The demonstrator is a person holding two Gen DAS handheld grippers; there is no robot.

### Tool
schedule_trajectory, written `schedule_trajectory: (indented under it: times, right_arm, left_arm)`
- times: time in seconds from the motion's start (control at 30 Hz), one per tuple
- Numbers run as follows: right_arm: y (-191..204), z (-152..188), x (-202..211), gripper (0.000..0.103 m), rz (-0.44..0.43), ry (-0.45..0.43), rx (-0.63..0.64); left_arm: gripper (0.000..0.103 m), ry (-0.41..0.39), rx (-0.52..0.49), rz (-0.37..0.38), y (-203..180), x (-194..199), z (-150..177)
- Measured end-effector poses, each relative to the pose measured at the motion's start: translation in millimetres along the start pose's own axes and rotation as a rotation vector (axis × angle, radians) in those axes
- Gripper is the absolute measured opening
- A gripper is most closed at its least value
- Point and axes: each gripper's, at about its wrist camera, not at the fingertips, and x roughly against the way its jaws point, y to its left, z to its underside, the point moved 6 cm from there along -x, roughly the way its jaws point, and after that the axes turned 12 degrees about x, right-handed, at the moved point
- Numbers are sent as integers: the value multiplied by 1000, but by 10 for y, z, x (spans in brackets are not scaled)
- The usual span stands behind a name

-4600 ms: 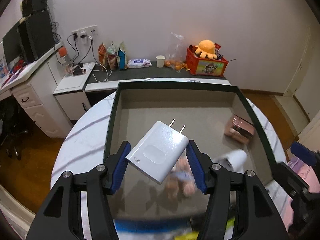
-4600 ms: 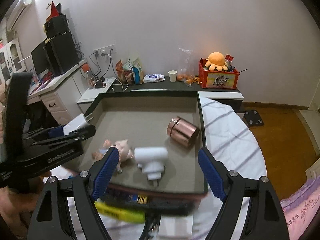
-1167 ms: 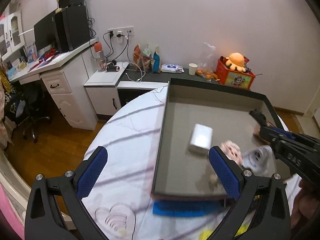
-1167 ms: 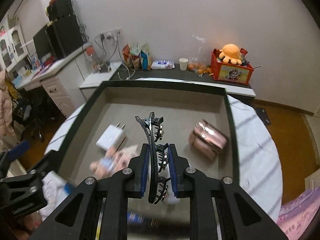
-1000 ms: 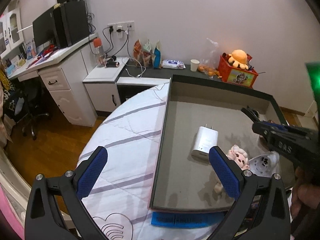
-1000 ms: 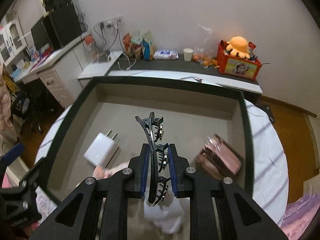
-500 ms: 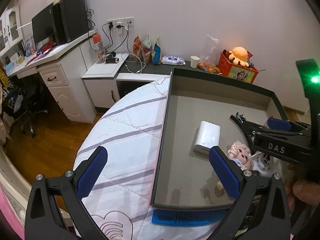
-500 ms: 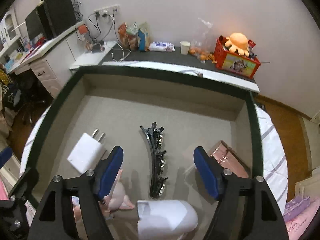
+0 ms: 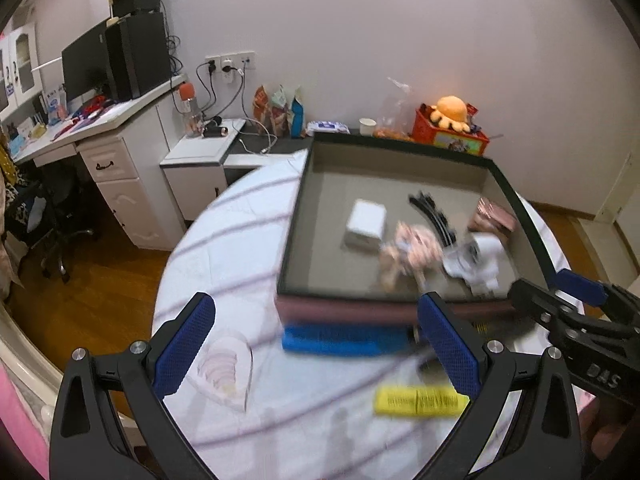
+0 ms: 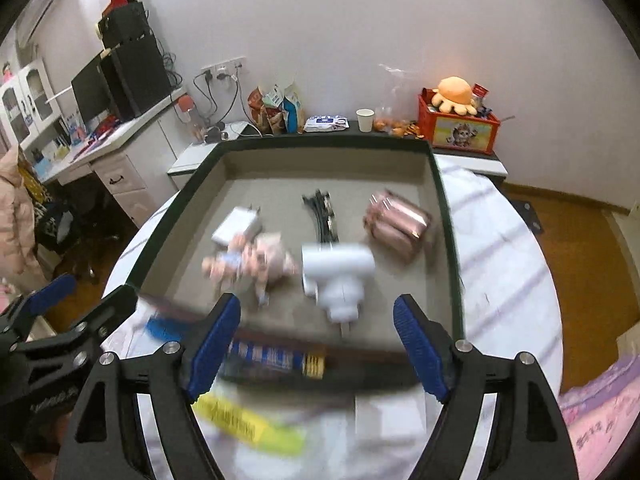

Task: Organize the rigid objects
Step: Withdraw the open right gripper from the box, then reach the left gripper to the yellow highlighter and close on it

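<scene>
A dark-rimmed tray (image 9: 295, 220) holds a white charger (image 9: 366, 222), a black hair clip (image 9: 434, 216), a pink doll (image 9: 408, 248), a small white device (image 9: 478, 258) and a rose-gold can (image 9: 492, 218). My right gripper (image 10: 316, 320) hangs just before the tray's near edge; its jaws are opening and nothing is between them. The hair clip (image 10: 322, 212) lies loose in the tray, between the charger (image 10: 236, 224) and the can (image 10: 398, 224). My left gripper (image 9: 316, 320) is open and empty, over the table left of the tray's front.
A blue comb-like strip (image 9: 344, 340), a yellow strip (image 9: 420, 400) and a dark bar (image 9: 348, 312) lie before the tray. A white card (image 10: 390, 420) lies near the right gripper. A desk (image 9: 100, 148) stands left; a red box (image 10: 460, 128) sits behind.
My right gripper let go of the hair clip, which now lies in the tray, and its jaws spread wide. Both grippers drew back from the tray. The left stayed open.
</scene>
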Motion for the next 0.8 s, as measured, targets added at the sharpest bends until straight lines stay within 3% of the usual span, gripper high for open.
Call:
schedule_trajectory:
  times: [0.33,0.63,0.8]
  right_arm:
    - [-129,797,486,81,-3,-1,-98]
    - [-415,905,546,81,27,-3,-157]
    - [-450,913,455,81,35,18,-168]
  left_arm:
    - [102,125,-93,55,-260,-25,786]
    - [102,177,-178,101,-467,-372,872]
    - [103,209,-231,200,-611,-523,873]
